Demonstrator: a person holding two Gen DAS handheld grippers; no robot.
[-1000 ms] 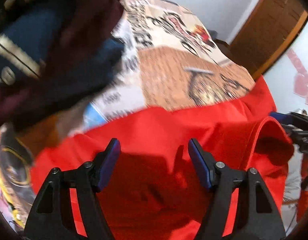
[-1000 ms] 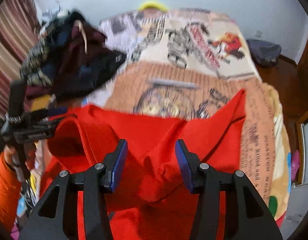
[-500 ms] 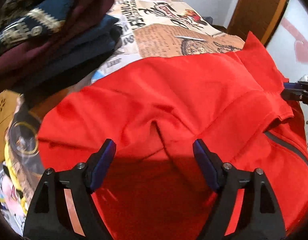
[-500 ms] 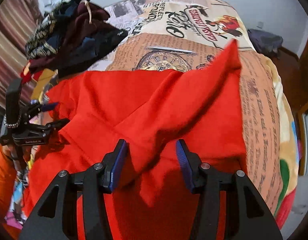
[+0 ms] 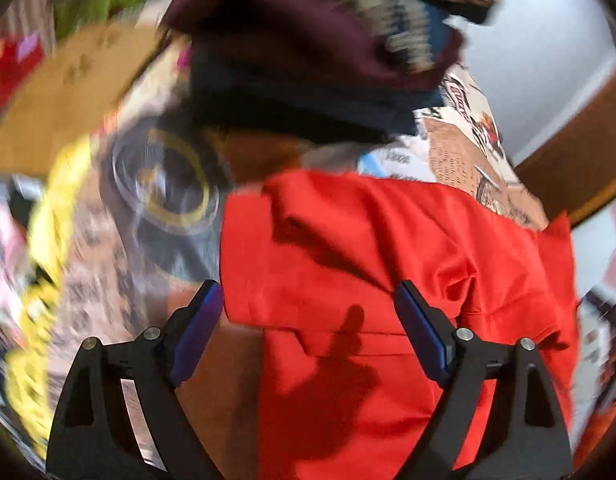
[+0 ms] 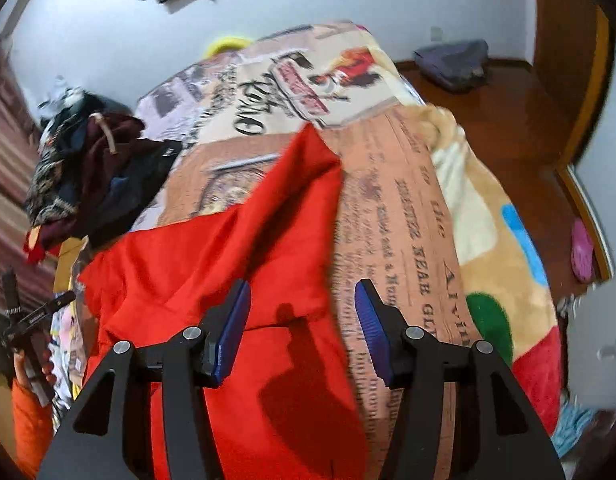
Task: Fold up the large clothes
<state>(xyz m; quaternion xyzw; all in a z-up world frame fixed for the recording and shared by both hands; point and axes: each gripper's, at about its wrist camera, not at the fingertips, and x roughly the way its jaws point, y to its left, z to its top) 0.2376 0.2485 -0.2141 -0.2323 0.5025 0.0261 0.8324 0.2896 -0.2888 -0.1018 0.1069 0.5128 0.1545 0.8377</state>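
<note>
The red garment [image 6: 212,264] lies rumpled across the printed blanket [image 6: 411,240] on the bed, one corner pointing toward the far end; the left tool [image 5: 308,320] hovers over its edge, jaws opening, nothing pinched; the right tool [image 6: 302,320], jaws opening, seems clear of the cloth too; a dark clothes pile [image 6: 88,176] sits beside.

Left gripper [image 5: 308,312] wider, now over red garment's [image 5: 367,260] left edge, off its middle.
</note>
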